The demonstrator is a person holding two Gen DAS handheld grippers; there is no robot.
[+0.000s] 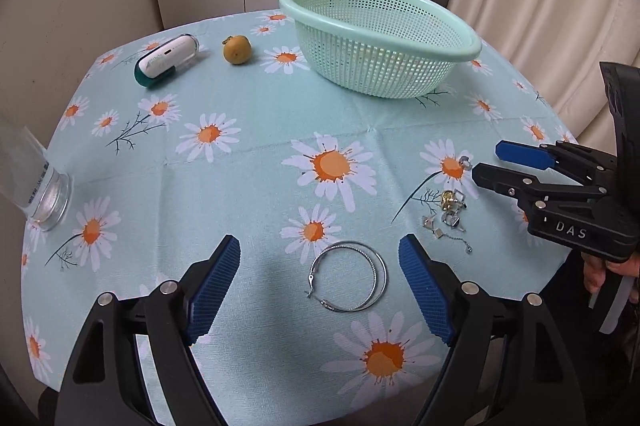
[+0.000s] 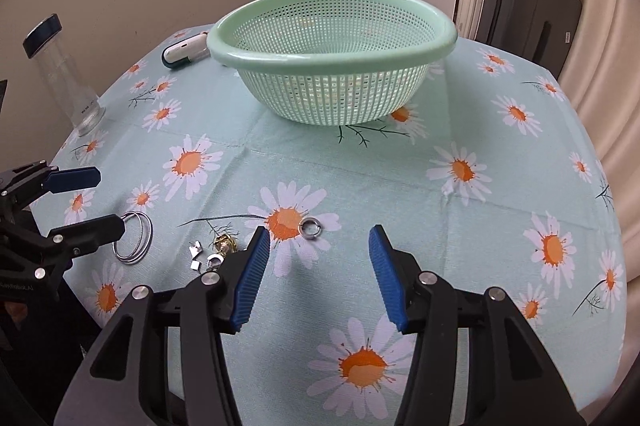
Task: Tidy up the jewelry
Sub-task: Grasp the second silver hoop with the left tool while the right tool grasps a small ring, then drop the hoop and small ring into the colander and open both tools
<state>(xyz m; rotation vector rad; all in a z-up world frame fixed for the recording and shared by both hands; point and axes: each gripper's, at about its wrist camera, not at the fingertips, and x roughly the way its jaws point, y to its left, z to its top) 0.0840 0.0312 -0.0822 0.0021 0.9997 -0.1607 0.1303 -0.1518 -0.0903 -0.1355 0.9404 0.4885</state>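
Jewelry is seen loose on the worktop (image 1: 260, 154), which is covered by a pale green daisy-print cloth. A pair of silver hoop earrings (image 1: 348, 277) lies flat, one overlapping the other, directly ahead of the left gripper (image 1: 320, 286) and framed between its fingers (image 1: 214, 290). The clasp ends of the hoops point toward the camera's lower left; being round, no long axis is given.

The left gripper's fingers are held wide apart, nothing pressed between the pads; contact with the hoops is not seen.

To the right of the hoops a small cluster of pieces (image 1: 448, 214) is noted: a gold-toned item, silvery square drops and a thin chain trailing toward the near right. A single silver ring (image 2: 310, 227) lies flat on an orange daisy centre, just beyond the cluster, hole facing up.

The right gripper (image 2: 320, 266) is seen with fingers (image 2: 252, 278) apart and empty. In the right wrist view the ring lies just ahead of the gap between the fingertips, nearer the left one. The cluster (image 2: 216, 252) sits just outside the left finger.

A mint green perforated basket (image 1: 384, 38) stands upright toward the far side of the worktop. Beyond it to the left, a white and teal case (image 1: 166, 60) and a small brown round object (image 1: 237, 49) are recorded. A clear bottle with a dark cap (image 2: 64, 78) stands at the left edge.
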